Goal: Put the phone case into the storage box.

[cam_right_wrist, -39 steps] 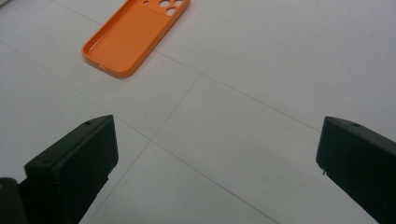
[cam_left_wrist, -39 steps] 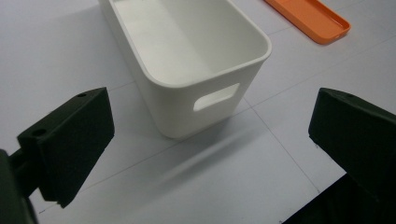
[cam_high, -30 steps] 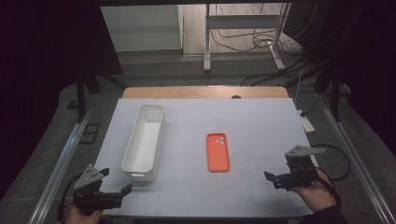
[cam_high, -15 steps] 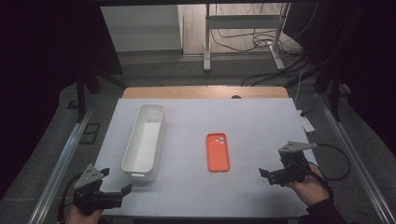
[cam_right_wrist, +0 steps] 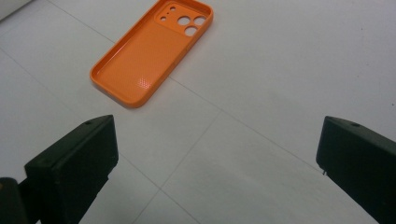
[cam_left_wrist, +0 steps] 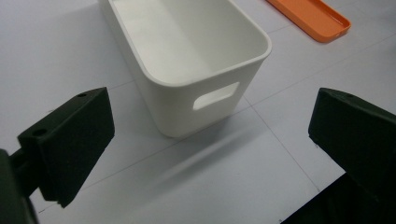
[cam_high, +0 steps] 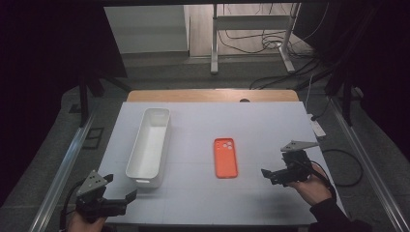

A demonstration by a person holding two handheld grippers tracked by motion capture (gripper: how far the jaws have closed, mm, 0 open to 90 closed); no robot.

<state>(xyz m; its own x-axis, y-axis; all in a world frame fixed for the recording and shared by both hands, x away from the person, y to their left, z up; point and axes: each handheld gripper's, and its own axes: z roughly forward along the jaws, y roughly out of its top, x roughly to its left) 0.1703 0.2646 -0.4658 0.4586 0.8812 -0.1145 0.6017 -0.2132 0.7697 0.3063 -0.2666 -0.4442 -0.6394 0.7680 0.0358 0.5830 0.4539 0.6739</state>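
Right gripper (cam_high: 271, 174), jaws apart and empty, hovers beside the flat orange silicone phone case (cam_high: 226, 157); approach step, next needing a descent astride its edge.

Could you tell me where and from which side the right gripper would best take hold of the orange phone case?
Probably across its two long edges near the plain lower end. The orange phone case lies flat, open side up, its thin raised rim giving the jaws something to pinch. The right gripper is open and faces it from the case's right, so coming from there and lowering over the rim seems simplest.
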